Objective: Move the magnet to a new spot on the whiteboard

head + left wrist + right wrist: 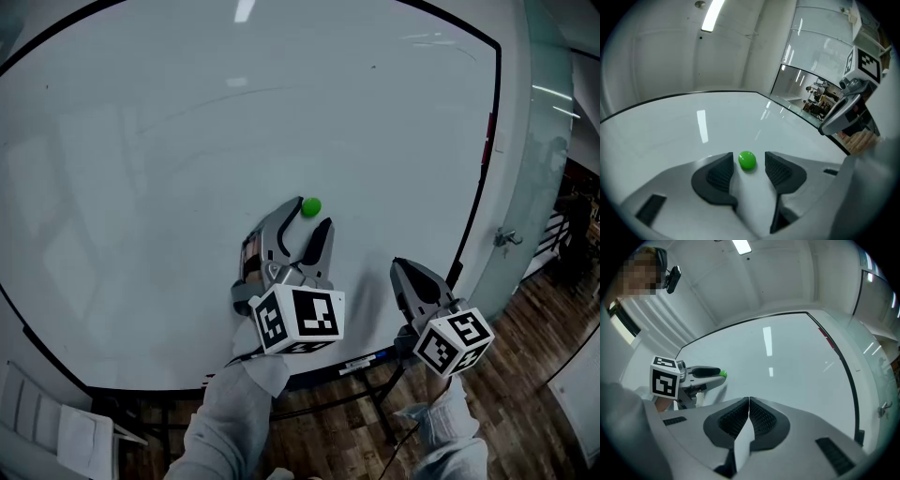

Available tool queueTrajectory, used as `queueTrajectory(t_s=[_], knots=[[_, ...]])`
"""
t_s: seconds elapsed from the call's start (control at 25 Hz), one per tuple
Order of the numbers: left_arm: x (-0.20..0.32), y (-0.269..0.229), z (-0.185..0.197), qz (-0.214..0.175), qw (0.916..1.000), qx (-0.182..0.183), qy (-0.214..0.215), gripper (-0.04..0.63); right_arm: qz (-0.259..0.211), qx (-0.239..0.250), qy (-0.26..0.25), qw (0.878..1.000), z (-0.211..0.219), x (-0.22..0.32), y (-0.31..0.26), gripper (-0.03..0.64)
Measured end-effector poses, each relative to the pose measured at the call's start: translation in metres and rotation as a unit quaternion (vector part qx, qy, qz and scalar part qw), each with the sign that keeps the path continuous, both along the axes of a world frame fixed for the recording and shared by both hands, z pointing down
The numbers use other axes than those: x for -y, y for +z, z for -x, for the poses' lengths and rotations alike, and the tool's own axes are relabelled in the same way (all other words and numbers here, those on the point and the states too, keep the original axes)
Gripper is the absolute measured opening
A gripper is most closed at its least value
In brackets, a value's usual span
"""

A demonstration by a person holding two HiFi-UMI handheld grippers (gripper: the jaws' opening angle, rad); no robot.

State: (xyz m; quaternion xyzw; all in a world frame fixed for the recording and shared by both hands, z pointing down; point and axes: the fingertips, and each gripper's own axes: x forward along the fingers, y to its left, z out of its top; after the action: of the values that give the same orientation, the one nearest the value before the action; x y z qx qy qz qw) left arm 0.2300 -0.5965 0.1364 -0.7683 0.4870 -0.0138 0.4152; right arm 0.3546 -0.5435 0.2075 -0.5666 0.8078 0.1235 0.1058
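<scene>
Left tongs (pixel 313 212) are sitting spread apart around the small round green magnet (pixel 747 160) on the glossy white whiteboard (pixel 187 141). Right tongs (pixel 749 401) are hanging pressed together, gripping nothing.

Nothing I can read right now, no words, no numbers. The left cube (pixel 298 318) on my left gripper (pixel 314 217) and the right cube (pixel 453 340) on my right gripper (pixel 401 269) show only black-and-white square markers, blocky patterns with no letters or digits in them. The pen (pixel 361 363) lying just below the whiteboard (pixel 187 141) has a pale band on it, but it's too small for me to make out any print.
</scene>
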Motion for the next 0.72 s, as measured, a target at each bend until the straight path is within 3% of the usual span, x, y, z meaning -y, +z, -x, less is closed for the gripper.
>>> queueTrajectory(t_s=[0.12, 0.4, 0.72], knots=[[0.000, -0.005, 0.003, -0.025, 0.9990, 0.013, -0.036, 0.208, 0.001, -0.003, -0.004, 1.000, 0.000, 0.002, 0.002, 0.028], [0.009, -0.008, -0.008, -0.030, 0.9949, 0.055, -0.080, 0.164, 0.002, -0.001, -0.010, 1.000, -0.004, 0.005, 0.002, 0.028], [0.010, -0.008, -0.012, -0.025, 0.9935, 0.071, -0.086, 0.123, 0.002, 0.001, -0.011, 1.000, -0.007, 0.005, 0.002, 0.028]])
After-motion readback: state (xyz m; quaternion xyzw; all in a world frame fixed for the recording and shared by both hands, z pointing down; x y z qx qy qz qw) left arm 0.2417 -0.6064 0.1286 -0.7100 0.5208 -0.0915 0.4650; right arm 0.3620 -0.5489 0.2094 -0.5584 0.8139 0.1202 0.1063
